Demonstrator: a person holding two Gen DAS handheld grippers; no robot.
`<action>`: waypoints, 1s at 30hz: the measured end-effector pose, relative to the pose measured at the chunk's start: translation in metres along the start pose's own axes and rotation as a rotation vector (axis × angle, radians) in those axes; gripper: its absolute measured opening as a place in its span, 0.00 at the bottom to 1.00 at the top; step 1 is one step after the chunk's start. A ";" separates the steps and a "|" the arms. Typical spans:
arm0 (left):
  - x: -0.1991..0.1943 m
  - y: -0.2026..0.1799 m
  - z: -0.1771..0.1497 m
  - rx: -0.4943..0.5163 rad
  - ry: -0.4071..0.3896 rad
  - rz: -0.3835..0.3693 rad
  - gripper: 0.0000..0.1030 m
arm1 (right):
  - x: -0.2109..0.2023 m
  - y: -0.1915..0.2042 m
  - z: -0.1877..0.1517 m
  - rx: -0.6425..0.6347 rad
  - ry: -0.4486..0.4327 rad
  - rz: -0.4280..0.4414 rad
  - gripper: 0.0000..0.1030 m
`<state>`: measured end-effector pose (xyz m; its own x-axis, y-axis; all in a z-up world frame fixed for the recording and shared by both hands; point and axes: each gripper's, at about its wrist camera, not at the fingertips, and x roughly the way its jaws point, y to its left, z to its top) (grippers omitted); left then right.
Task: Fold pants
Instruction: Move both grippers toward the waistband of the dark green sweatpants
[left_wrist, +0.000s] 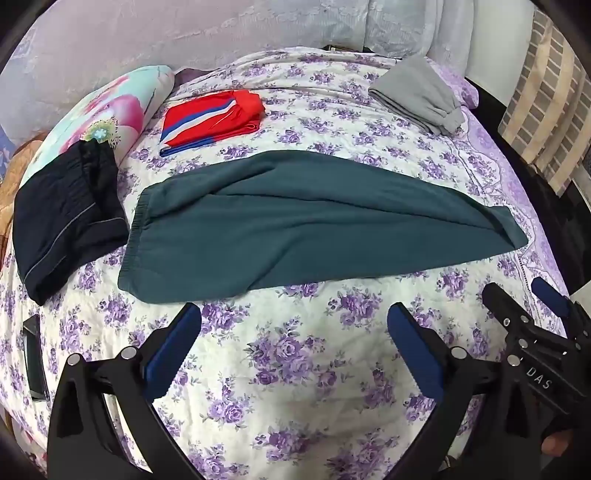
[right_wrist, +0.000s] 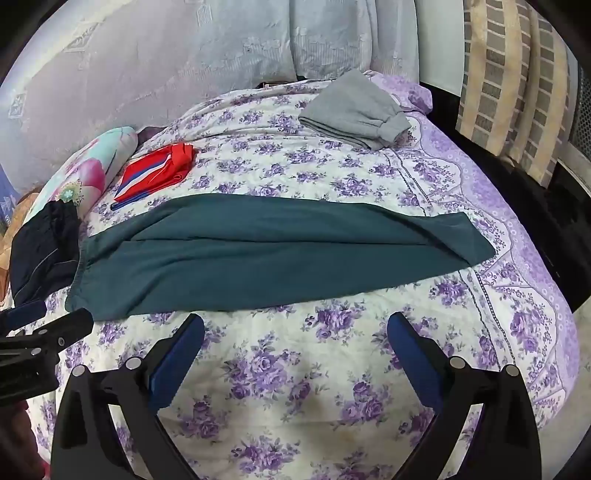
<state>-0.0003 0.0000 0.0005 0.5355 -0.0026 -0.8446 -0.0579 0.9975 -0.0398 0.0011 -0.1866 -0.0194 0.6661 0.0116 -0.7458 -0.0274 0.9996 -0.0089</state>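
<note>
Dark teal pants (left_wrist: 295, 221) lie flat across the floral bedspread (left_wrist: 288, 354), folded lengthwise, waistband at the left and leg cuffs at the right; they also show in the right wrist view (right_wrist: 266, 251). My left gripper (left_wrist: 293, 317) is open and empty, hovering just short of the pants' near edge. My right gripper (right_wrist: 295, 328) is open and empty, also just short of the near edge. The right gripper shows at the right edge of the left wrist view (left_wrist: 524, 295), and the left gripper at the left edge of the right wrist view (right_wrist: 51, 317).
Folded black pants (left_wrist: 62, 221) lie at the left beside a floral pillow (left_wrist: 110, 107). Folded red striped pants (left_wrist: 214, 122) and folded grey pants (left_wrist: 421, 96) lie farther back. A black phone (left_wrist: 35, 358) lies at the near left. The bed's right edge drops off beside a chair cushion (right_wrist: 517, 85).
</note>
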 end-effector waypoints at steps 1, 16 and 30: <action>0.000 0.000 0.000 0.002 -0.002 0.000 0.95 | 0.000 0.000 0.000 -0.004 -0.002 0.000 0.96; 0.004 0.000 0.004 -0.009 -0.003 -0.006 0.95 | 0.005 0.003 -0.002 -0.034 -0.015 0.014 0.96; 0.008 0.008 0.001 -0.022 -0.024 -0.015 0.95 | 0.011 0.013 -0.004 -0.061 0.003 0.021 0.96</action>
<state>0.0048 0.0078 -0.0064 0.5562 -0.0160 -0.8309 -0.0682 0.9956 -0.0649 0.0049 -0.1735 -0.0304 0.6628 0.0324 -0.7481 -0.0868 0.9957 -0.0338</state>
